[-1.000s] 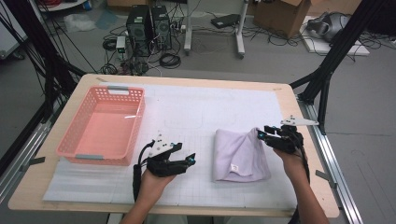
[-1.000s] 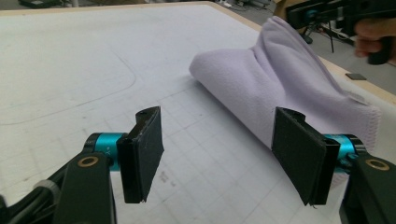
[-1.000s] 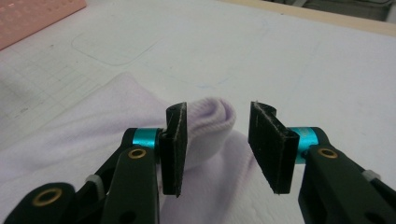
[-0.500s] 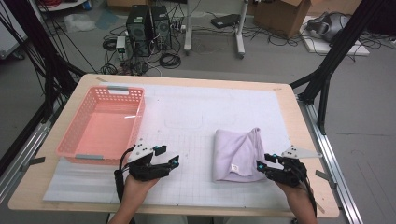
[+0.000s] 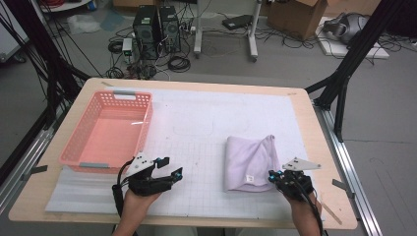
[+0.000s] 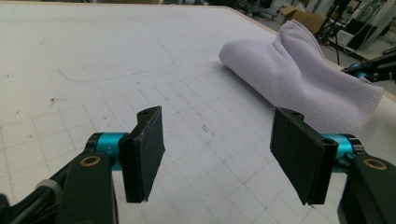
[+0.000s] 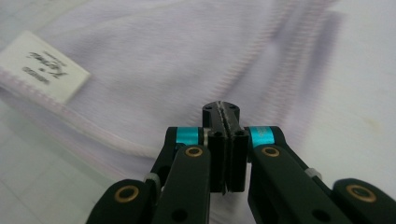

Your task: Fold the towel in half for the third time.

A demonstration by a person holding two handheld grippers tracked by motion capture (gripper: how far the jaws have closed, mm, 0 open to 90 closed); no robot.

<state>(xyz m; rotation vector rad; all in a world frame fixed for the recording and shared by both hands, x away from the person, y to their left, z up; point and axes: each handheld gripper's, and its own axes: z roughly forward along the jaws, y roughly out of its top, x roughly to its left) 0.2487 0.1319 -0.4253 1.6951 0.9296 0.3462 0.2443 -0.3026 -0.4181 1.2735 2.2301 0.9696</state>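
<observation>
Right gripper (image 7: pixel 225 114) just snapped its jaws together, nothing pinched, over the lavender towel (image 7: pixel 187 60) mid-frame; left gripper (image 6: pixel 219 149) gapes wide, lower frame.

- towel (image 5: pixel 250 160): soft lilac cloth, kinda fuzzy, stitched hem, papery white label (image 7: pixel 43 66)
- basket (image 5: pixel 105 132): pink perforated plastic, bit glossy
- table (image 5: pixel 196 86): wood rim, matt white gridded mat (image 6: pixel 93 56)
- left gripper (image 6: pixel 219 149): matt black pads, shiny teal metal
</observation>
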